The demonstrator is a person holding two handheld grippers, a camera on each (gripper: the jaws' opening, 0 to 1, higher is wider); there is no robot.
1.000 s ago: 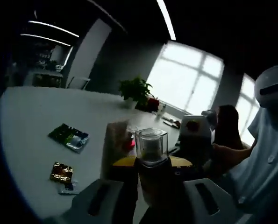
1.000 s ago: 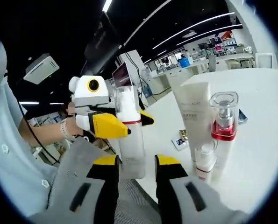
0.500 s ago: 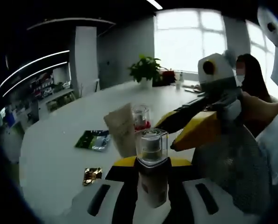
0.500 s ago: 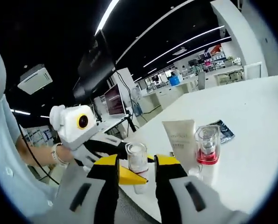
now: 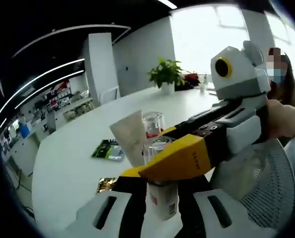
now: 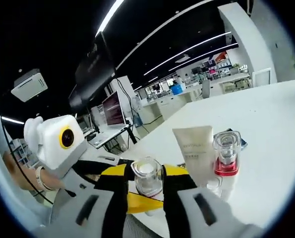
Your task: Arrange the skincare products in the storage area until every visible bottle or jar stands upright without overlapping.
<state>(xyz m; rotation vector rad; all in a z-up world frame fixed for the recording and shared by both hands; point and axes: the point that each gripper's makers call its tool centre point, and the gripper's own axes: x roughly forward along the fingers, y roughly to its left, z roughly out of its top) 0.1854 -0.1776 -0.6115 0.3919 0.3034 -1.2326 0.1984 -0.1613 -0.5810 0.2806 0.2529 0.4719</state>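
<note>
You look to be mid-placement: one clear-capped bottle (image 5: 161, 198) is held upright over the white table (image 5: 68, 163), in front of the products already standing there. In the left gripper view your left gripper (image 5: 157, 218) has its jaws pinched on the bottle's lower body, the label showing between them. The right gripper (image 5: 187, 156) comes in from the right across that view, its yellow jaw lying over the bottle's clear cap. In the right gripper view the right gripper (image 6: 146, 191) brackets that same cap (image 6: 147, 174) with a yellow-tipped jaw close on each side; whether they actually press the cap you cannot tell from here, though it looks snug. The left gripper (image 6: 130, 201) shows below it, reaching in from the left with your hand (image 6: 26, 173) behind. Just beyond stand a cream tube (image 6: 194, 148) on its cap and a red-collared pump bottle (image 6: 226, 156), close side by side, both upright; a small white-capped item sits low between them, too hidden to name. Flat foil sachets (image 5: 107, 148) lie on the table farther off. Both grippers are level, pointing across the tabletop, crossing near the bottle. Next move, by my read: lower the bottle straight down onto a bare patch near the tube without nudging it, then release one gripper at a time so it stays standing.
</note>
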